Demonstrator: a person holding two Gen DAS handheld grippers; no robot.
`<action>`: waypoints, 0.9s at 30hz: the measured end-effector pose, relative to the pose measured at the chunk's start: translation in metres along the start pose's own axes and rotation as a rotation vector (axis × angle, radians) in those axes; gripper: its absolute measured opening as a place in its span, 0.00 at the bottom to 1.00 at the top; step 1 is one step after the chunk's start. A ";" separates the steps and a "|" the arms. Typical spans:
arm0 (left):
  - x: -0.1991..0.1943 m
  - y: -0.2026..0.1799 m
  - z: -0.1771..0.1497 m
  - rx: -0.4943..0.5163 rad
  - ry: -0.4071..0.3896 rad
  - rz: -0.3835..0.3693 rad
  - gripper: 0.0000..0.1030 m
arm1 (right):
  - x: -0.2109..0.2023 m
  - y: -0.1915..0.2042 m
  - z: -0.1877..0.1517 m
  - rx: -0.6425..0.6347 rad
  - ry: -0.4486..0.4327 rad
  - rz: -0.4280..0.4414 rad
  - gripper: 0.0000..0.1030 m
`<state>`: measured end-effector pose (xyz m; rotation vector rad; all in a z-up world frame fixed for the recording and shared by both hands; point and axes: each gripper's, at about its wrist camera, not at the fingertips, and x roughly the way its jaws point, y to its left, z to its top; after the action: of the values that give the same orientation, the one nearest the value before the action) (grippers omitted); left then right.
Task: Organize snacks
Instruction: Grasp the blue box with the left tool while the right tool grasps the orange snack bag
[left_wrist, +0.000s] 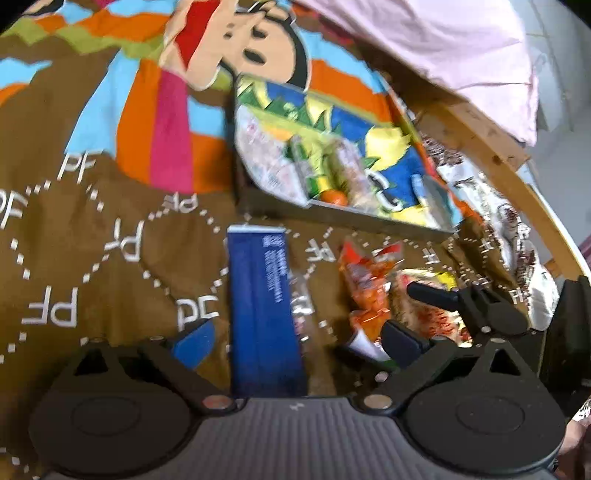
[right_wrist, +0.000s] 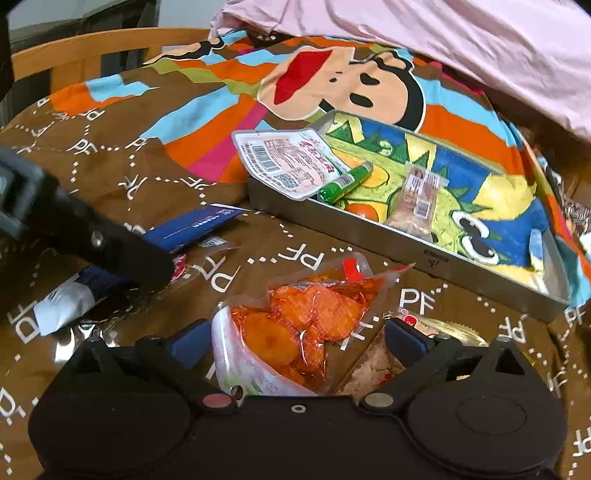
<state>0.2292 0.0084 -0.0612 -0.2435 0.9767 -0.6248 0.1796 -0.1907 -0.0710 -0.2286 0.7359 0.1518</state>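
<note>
A metal tray (right_wrist: 402, 254) with a cartoon dinosaur bottom lies on the bedspread. It holds a white pouch (right_wrist: 288, 162), a green tube (right_wrist: 345, 182) and a clear wrapped snack (right_wrist: 415, 203). My left gripper (left_wrist: 299, 339) is open around a long blue packet (left_wrist: 264, 310) that lies flat. My right gripper (right_wrist: 295, 341) is open around an orange snack bag (right_wrist: 295, 325) on the bedspread. In the left wrist view the tray (left_wrist: 343, 218) is ahead, and the orange bag (left_wrist: 365, 284) and the right gripper's fingers (left_wrist: 436, 295) are at the right.
A brown and multicoloured cartoon bedspread (right_wrist: 147, 155) covers the surface. A pink sheet (right_wrist: 443, 44) lies behind the tray. A wooden rail (left_wrist: 476, 136) runs along the bed's edge. More wrapped snacks (right_wrist: 443, 328) lie by the right finger. The left gripper (right_wrist: 92, 236) shows at left.
</note>
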 end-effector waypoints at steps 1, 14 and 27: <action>0.001 0.003 0.000 -0.011 0.005 0.003 0.89 | 0.001 0.000 0.001 -0.001 -0.006 -0.001 0.90; -0.004 0.013 -0.003 -0.081 0.041 0.084 0.43 | -0.010 0.018 0.001 -0.071 -0.023 -0.036 0.50; -0.032 0.023 -0.030 -0.253 0.086 0.054 0.39 | -0.060 0.066 -0.024 -0.233 0.027 0.021 0.51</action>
<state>0.2002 0.0479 -0.0662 -0.4160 1.1422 -0.4646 0.1061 -0.1363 -0.0575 -0.4455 0.7478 0.2554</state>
